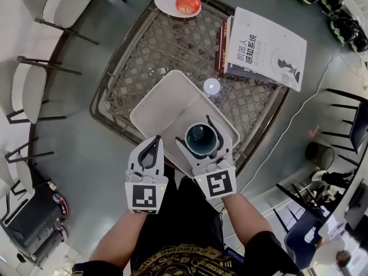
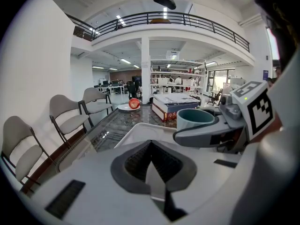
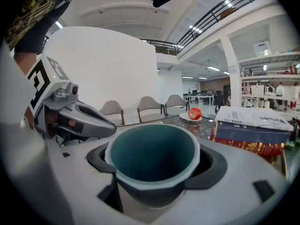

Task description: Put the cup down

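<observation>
Teal cup [image 1: 201, 138]: pinched upright by right tongs [image 3: 154, 164], rim level, poised over white tray [image 1: 167, 94] for setting down.
Left tongs [image 2: 151, 165]: pressed together, empty, kept aside.

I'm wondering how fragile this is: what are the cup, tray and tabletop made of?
The cup: probably glazed ceramic, given its thick rim and smooth teal inside; plastic is possible. The tray: matte cream plastic, by its rounded moulded corners. The tabletop: apparently glass over a woven lattice; it shows a bright reflection.
</observation>
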`<state>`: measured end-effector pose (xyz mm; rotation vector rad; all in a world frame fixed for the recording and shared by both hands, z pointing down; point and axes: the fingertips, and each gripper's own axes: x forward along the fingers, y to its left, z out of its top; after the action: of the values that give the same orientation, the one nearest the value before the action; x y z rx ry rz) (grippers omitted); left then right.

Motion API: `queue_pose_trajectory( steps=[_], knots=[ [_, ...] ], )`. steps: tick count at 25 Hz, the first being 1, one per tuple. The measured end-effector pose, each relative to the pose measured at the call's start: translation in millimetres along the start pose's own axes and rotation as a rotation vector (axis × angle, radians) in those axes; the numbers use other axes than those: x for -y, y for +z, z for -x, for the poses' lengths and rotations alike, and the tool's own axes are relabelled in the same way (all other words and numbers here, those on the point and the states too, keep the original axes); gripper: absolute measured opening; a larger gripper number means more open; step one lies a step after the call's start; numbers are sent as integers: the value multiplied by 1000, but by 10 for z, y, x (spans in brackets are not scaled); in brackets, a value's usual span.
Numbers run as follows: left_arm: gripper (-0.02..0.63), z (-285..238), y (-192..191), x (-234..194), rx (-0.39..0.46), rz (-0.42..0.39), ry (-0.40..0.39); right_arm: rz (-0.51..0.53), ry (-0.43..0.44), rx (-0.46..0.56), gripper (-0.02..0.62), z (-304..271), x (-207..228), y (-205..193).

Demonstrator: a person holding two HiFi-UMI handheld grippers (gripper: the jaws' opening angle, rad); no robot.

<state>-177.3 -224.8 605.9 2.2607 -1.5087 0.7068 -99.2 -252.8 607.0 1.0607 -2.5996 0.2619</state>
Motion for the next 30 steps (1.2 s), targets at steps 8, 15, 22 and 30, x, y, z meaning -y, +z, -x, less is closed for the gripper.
queue_pose_trajectory(
  steps=[8,15,22,30],
  knots=[
    [-3,-27,1,-42,8,5,13,16,5,11,380,-48,-10,0],
    [-3,-16,-5,-20,6,7,9,19,-1,18,383,0,-29,-40],
    [-3,12,-40,12,3,4,8,49,4,17,391,16,-51,-69],
    [-3,55,-4,42,6,-3,7,53,15,19,406,-1,-78,-44]
  ],
)
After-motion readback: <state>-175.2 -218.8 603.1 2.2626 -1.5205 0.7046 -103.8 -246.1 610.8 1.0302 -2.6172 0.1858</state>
